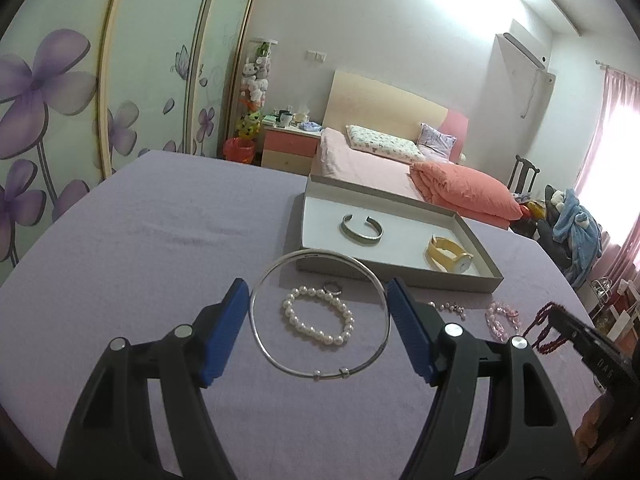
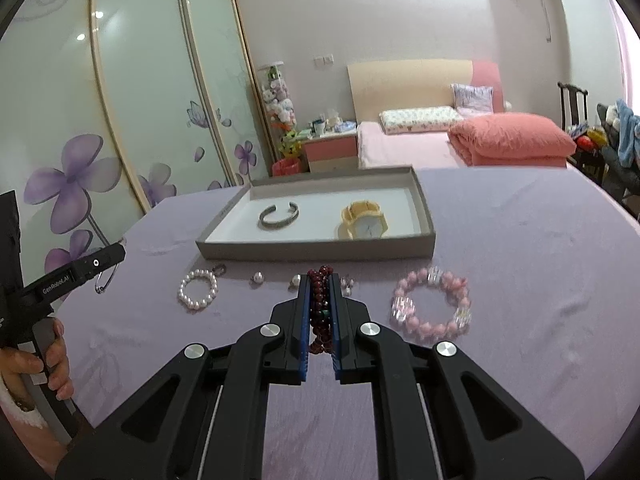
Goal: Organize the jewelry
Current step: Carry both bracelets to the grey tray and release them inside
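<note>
the left tool pinches a thin silver bangle by its sides, above the pearl bracelet on the purple bench. the right tool is pressed together on a dark red bead bracelet. the grey tray holds a silver cuff and a yellow watch; a pink bead bracelet lies in front of the tray.

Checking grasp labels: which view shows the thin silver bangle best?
Left wrist view. The silver bangle shows there as a full hoop, spanning the left gripper pad to pad above the purple cloth. The right wrist view shows only a short arc of the bangle hanging under that gripper at the frame's left edge.
</note>
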The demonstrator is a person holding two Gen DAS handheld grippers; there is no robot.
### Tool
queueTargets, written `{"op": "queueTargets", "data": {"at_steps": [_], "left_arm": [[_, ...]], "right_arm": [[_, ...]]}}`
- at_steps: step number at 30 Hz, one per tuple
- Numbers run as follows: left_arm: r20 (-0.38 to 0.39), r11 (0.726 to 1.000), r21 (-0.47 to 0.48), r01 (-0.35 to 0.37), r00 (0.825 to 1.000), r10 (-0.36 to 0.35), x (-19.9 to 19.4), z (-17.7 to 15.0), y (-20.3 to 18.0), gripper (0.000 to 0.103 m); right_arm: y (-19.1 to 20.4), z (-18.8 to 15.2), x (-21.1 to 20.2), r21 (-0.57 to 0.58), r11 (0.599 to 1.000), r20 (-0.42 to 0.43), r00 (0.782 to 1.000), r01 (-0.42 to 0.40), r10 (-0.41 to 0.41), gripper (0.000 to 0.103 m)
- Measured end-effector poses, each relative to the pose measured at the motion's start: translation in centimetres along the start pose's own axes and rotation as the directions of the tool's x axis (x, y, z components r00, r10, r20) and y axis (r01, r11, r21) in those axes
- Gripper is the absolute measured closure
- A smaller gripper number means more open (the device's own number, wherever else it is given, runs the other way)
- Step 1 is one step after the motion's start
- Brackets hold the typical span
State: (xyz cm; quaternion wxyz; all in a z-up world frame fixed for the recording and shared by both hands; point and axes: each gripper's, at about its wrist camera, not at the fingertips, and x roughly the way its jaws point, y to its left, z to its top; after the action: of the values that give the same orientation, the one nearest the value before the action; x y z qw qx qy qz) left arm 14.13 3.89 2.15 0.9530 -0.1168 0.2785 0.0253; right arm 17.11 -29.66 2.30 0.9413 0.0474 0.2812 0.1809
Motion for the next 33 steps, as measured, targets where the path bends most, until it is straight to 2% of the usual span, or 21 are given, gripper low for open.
{"op": "queueTargets", "data": {"at_steps": [14,19,25,33], "left_arm": [[0.091,0.999,0.052,-0.008,0.996,0.003,0.6,3.1,-1.9,0.033],[0.137,0.998,0.069,0.013,0.990,-0.023,2.0,5.0,-3.2,0.033],[0.174,0.995,0.093,0.030,0.984,-0.046,4.8,7.3,-5.1,0.033],[0.150,0.994,0.104,0.041,0.987,-0.056,10.0,8.9,-6.3,0.033]], "right_arm": [[0.6,6.0,0.6,-0.089,0.995,0.164,0.986,0.044,-0.029,0.094],[0.3,8.4,2.2,-0.090,0.995,0.217,0.976,0.047,-0.027,0.093],[-0.5,10.3,4.5,-0.080,0.996,0.231,0.973,0.037,-0.018,0.093],[-1.3,11.5,9.2,-0.079,0.996,0.202,0.979,0.031,-0.014,0.093]]}}
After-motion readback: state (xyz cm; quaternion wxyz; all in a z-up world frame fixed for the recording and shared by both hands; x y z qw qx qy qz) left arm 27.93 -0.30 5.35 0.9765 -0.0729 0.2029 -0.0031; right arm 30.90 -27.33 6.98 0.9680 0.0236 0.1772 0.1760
